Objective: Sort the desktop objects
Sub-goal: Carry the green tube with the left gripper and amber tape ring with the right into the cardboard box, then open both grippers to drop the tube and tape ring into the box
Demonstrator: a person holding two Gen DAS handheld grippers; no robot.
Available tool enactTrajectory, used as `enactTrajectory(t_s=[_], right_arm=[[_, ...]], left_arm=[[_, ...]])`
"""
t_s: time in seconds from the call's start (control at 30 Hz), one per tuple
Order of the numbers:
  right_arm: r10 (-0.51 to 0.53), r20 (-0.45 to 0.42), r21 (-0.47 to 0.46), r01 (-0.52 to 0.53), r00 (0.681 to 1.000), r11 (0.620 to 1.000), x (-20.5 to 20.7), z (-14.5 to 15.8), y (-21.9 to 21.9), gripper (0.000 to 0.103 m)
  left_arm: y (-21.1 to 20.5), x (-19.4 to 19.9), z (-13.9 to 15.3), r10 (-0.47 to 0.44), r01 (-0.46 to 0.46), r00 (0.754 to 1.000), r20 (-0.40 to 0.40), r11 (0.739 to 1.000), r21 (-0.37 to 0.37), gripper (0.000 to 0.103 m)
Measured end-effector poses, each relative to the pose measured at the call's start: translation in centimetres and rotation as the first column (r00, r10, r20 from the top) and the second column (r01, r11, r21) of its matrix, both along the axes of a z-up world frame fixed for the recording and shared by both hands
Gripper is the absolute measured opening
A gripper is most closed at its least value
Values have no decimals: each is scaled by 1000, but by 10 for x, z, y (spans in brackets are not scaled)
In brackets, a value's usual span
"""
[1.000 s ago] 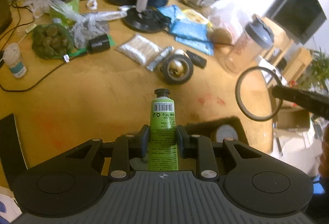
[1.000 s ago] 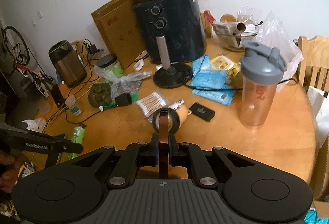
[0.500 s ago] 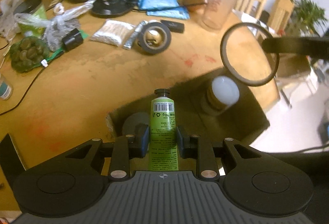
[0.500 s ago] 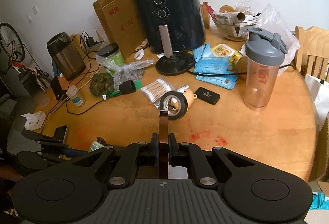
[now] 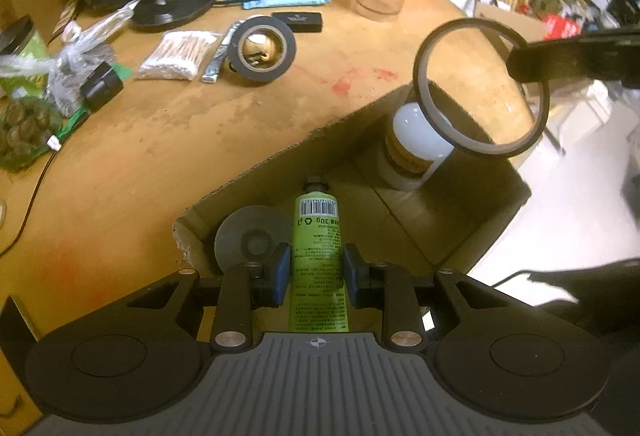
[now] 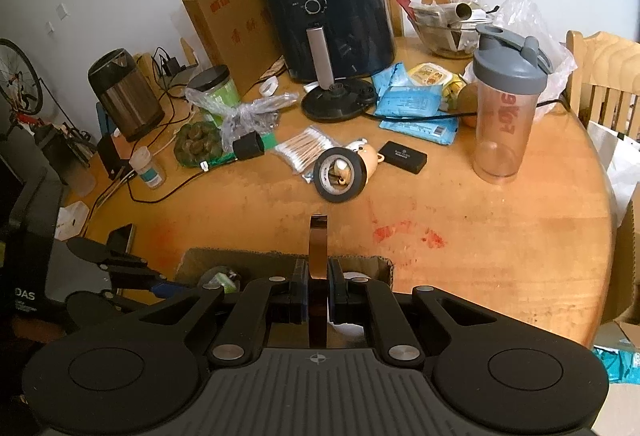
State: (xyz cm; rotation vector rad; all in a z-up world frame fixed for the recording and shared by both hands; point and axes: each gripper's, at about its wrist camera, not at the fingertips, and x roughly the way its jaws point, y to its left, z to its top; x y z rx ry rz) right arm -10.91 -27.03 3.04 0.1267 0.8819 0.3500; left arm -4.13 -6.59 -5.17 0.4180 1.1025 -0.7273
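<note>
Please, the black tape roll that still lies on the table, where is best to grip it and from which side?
Grip the black tape roll across its band, one finger through the hole, coming from above. It leans on the small figurine, so the raised rim is easiest to reach.

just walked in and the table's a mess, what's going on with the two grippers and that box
A person is sorting desk items into a cardboard box at the table's edge, one handheld gripper in each hand. The left gripper has the green tube between its fingers, over the open box, with small gaps showing at the pads. The right gripper is clamped on a thin brown tape ring, held above the box too. A white-lidded jar and a grey disc already sit inside.
</note>
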Motion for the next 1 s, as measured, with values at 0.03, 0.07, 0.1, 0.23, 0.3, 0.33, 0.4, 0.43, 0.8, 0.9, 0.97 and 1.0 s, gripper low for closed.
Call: enactTrajectory(t_s=[0.03,0.07,0.1,0.23,0.3,0.33,0.4,0.43,0.8,0.9,0.97,1.0], right_arm=[[2,-2,-2,-2,1000,1000,0,-1,1,12],[6,-4,-3,-6,1000,1000,-1,-1,1,12],[10,-6,-5,-10,1000,1000,-2,-2,2,12],[38,-12,-10,-38,999,999,-3,-3,6,12],[57,-25,-17,-58,998,998,-3,-6,9,12],[64,-30,-21,-65,998,998,-3,-7,11,12],[78,-40,-32,-79,996,996,-3,-11,15,12],[85,-45,-36,-86,995,996,-3,-12,17,12],[138,-96,-75,-146,986,986,8,-31,26,12],[158,-110,-84,-167,981,982,12,-36,28,11],[171,-120,-92,-182,978,979,15,-39,30,11],[179,-125,-98,-192,976,976,16,-41,31,11]], left_arm=[[-1,-1,-1,-14,14,1000,5,1000,10,28],[-3,-2,-2,-30,30,1000,9,999,20,28],[-4,-3,-4,-47,47,999,14,998,31,28],[-7,-6,-9,-98,97,995,23,993,69,28],[-8,-6,-12,-110,108,994,20,991,81,28],[-8,-6,-12,-113,111,993,23,990,81,29],[-7,-7,-12,-112,110,993,24,991,82,29],[-7,-7,-11,-109,107,994,22,991,78,30],[15,2,17,67,-65,996,55,997,-33,56],[21,6,22,136,-134,990,47,989,-61,57],[27,9,25,178,-175,983,36,981,-82,57],[30,9,26,196,-193,980,31,977,-90,57]])
